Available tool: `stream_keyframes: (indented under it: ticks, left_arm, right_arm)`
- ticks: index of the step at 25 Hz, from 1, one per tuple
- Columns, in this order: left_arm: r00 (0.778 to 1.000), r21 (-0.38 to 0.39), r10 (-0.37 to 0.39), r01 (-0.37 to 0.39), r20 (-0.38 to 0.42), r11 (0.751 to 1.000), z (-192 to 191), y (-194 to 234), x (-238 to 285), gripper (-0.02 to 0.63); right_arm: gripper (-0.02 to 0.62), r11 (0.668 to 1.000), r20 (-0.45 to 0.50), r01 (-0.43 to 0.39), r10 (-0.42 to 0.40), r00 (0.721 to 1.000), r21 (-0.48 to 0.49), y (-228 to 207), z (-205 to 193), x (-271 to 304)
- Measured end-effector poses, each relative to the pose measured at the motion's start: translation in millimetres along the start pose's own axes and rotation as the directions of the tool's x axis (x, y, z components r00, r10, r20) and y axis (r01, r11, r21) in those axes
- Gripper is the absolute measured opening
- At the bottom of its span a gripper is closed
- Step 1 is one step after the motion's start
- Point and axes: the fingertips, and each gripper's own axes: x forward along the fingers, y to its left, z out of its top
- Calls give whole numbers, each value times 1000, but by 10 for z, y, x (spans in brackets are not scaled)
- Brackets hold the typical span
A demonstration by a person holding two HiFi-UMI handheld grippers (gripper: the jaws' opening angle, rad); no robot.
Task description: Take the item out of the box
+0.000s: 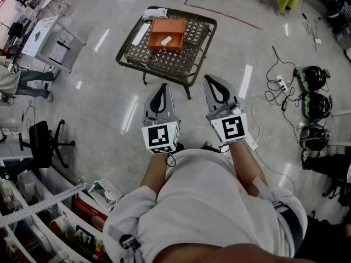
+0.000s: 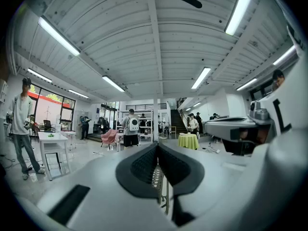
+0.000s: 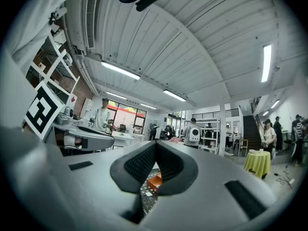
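An orange box sits on a dark wicker table ahead of me, with a white item lying inside it. My left gripper and right gripper hang side by side in the air short of the table, both shut and holding nothing. In the left gripper view the tips of the left gripper meet with nothing between them. In the right gripper view the right gripper is shut too, and a corner of the orange box shows below its tips.
A white strip and a crumpled cloth lie on the table beside the box. Helmets and cables lie on the floor at the right. A black chair and shelves stand at the left. People stand in the hall.
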Motion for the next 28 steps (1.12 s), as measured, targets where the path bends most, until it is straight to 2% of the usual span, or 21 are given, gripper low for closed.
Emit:
stream_keyframes:
  ticks: [13, 17, 20, 24, 28]
  left_arm:
    - [999, -22, 6, -7, -48, 1000, -297, 307, -156, 9]
    - [997, -47, 21, -25, -80, 999, -462, 574, -243, 9]
    - [995, -64, 24, -30, -93, 998, -553, 778, -278, 9]
    - [996, -79, 3, -10, -86, 997, -590, 1048, -287, 9]
    - [996, -119, -22, 12, -85, 993, -650, 1324, -223, 9]
  right_arm:
    - [4, 1000, -35, 12, -12, 999, -1, 268, -217, 137]
    - [3, 999, -33, 12, -13, 999, -30, 439, -247, 256]
    - [4, 998, -60, 54, -56, 997, -36, 472, -303, 372]
    - [3, 991, -65, 111, -116, 991, -70, 492, -305, 535]
    - [4, 992, -68, 111, -115, 991, -63, 654, -304, 740]
